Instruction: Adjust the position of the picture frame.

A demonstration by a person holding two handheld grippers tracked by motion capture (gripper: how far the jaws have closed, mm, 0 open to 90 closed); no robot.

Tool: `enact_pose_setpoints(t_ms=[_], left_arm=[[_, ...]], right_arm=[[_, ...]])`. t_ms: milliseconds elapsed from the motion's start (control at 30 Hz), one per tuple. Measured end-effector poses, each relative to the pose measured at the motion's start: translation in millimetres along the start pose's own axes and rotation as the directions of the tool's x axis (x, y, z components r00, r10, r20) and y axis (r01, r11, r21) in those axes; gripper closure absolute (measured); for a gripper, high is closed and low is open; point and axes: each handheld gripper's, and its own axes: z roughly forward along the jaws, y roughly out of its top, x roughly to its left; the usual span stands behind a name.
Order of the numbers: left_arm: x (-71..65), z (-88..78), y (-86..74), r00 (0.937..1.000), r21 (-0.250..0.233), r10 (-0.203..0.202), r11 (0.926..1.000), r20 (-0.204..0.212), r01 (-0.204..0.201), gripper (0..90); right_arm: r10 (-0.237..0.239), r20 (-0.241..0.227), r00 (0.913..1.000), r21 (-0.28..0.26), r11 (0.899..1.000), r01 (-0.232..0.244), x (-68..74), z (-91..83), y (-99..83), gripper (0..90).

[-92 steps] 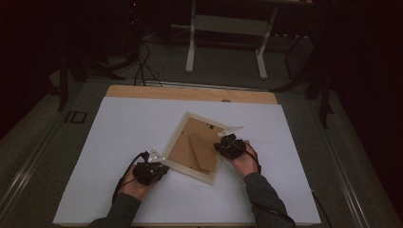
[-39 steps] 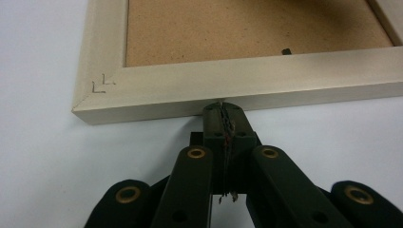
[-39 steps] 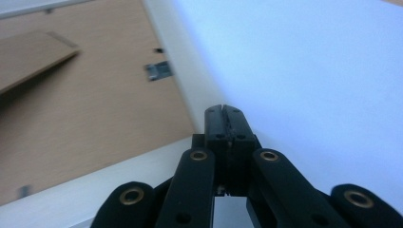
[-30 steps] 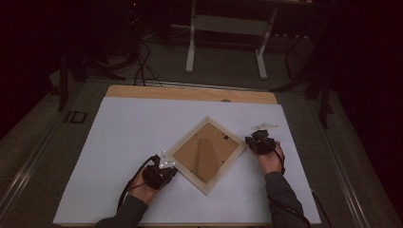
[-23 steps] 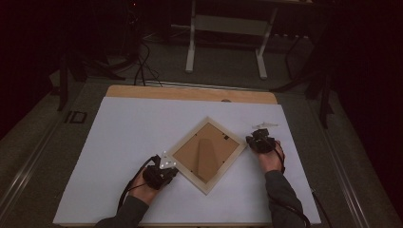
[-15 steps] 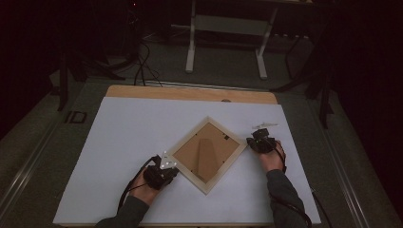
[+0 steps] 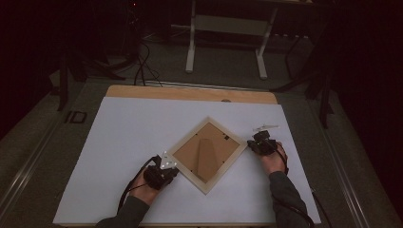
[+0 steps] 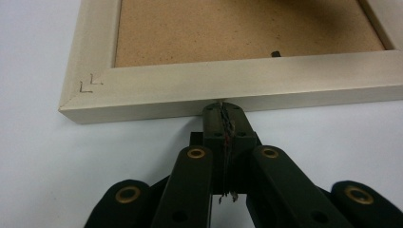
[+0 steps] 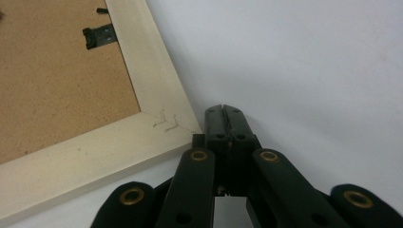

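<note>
One picture frame (image 7: 206, 154), face down, frame centre; two grippers: left gripper (image 7: 161, 174) and right gripper (image 7: 261, 142), jaws pressed together, pinching nothing, tips at frame edges.

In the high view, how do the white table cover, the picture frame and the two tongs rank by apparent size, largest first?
1. White table cover, by far the largest.
2. Picture frame, lying back side up.
3. Left tongs and right tongs: both small and look alike in size, so I do not rank them.
</note>
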Motion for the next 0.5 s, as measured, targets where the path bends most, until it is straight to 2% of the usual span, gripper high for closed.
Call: enact_pose_setpoints(t_ms=[267,400,500], left_arm=[[0.0,0.0,-0.1,1.0000,-0.001,-0.001,1.0000,0.000,0.001,89.8],[-1.2,0.4,0.1,1.0000,-0.003,-0.006,1.0000,0.003,0.006,89.8],[-2.2,0.8,0.6,1.0000,-0.002,-0.003,1.0000,0.005,0.003,89.9]], right_arm=[[0.010,0.002,1.0000,-0.009,1.000,-0.010,0.2,5.1,8.8,90.0],[0.020,-0.005,0.9998,-0.006,1.000,-0.020,0.1,5.3,7.1,90.0],[0.008,-0.013,0.9999,-0.003,1.000,-0.009,0.9,3.1,4.6,90.0]])
